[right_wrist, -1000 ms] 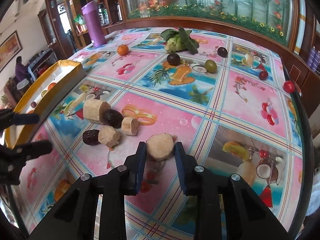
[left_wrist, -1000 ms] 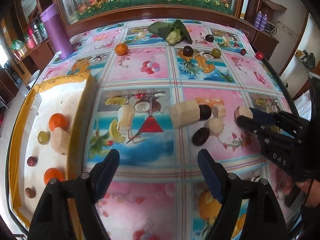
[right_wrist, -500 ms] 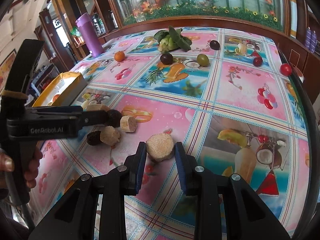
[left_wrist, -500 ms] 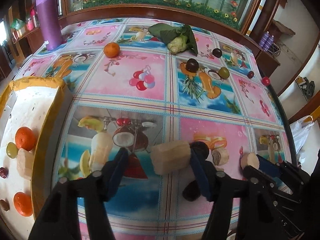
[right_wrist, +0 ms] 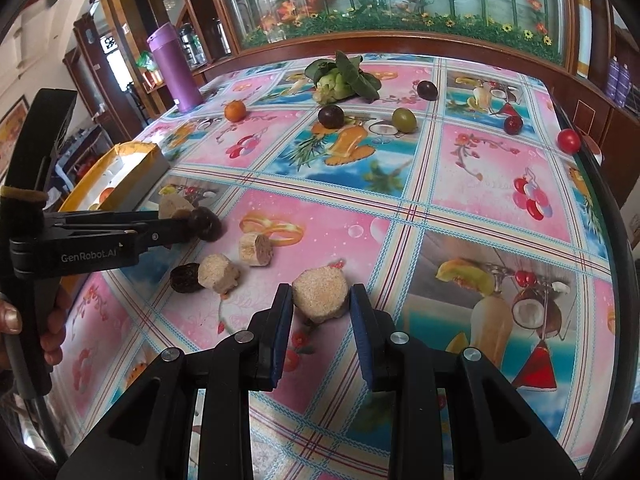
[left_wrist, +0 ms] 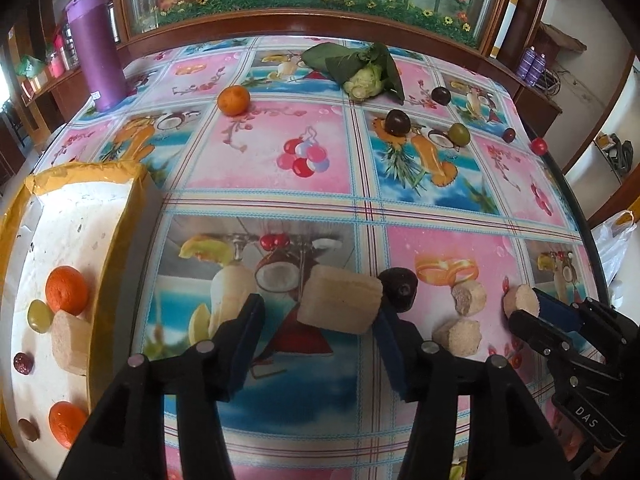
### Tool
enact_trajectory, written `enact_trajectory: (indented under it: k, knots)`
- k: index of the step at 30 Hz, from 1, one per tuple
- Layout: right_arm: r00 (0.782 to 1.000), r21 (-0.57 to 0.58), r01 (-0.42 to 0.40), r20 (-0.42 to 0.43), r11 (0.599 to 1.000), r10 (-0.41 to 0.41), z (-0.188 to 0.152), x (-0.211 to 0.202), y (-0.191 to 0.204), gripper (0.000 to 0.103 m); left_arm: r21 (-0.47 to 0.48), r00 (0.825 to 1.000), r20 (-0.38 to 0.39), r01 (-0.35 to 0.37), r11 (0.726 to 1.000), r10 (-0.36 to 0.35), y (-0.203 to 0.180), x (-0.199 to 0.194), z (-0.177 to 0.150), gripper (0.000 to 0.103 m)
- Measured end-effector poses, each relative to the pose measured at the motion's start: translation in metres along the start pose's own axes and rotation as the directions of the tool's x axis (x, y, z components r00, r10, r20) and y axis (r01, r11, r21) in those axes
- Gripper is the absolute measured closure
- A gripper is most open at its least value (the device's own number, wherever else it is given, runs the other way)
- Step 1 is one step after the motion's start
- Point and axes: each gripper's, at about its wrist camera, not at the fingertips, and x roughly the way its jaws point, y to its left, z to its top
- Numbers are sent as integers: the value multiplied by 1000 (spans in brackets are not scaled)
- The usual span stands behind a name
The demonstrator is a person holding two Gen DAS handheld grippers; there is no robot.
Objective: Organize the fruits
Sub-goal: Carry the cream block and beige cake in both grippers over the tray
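"GenRobot.AI" stands in pale letters on the side of the left gripper [right_wrist: 182, 226], seen from the right wrist. "DAS" is printed on the right gripper [left_wrist: 520, 310], low on its body.

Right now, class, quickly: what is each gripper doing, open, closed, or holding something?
Left gripper: around the large beige chunk; grip cannot be told.
Right gripper: closed on a round beige chunk.

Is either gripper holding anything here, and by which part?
Right gripper grips a short tan cylinder piece by its curved sides. Left gripper straddles a bigger tan block; a firm grip cannot be told.
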Motion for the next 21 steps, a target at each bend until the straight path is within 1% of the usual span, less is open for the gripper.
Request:
enact_trajectory:
  k: [1, 2, 4, 6, 9, 15, 18, 21]
  knots:
    - [1000, -4, 3, 2, 1000, -3, 0, 1, 0, 74, 2, 1000, 10, 3, 1000, -3, 0, 1, -1, 45]
    - [1000, -8, 5, 6, 1000, -5, 0, 1, 1, 74, 1, 1000, 14, 12, 1000, -12, 1, 1, -1, 53]
    - [1000, -12, 10, 13, 1000, -10, 0, 1, 2, 75, 3, 999, 19, 36, 999, -36, 0, 0, -1, 63]
    - [1000, -8, 9, 15, 1000, -9, 0, 0, 1, 75, 10, 1000, 16, 25, 1000, -25, -1, -1, -2, 63]
    - [1000, -5, 16, 15, 1000, -16, -1, -4, 1, 75, 8, 1000, 12, 28, 1000, -28, 0, -6, -7, 63]
    - [999, 19, 33, 38, 999, -33, -3, -25, 3, 75, -13, 995, 10, 97, 995, -97, 4, -30, -30, 64]
    - [998, 21, 46, 49, 999, -47, -6, -36, 8, 75, -34, 992, 24, 128, 991, -127, 7, -46, -43, 64]
    - [997, 18, 57, 55, 998, -58, -11, -45, 15, 75, -20, 993, 42, 114, 993, -113, 6, -60, -56, 64]
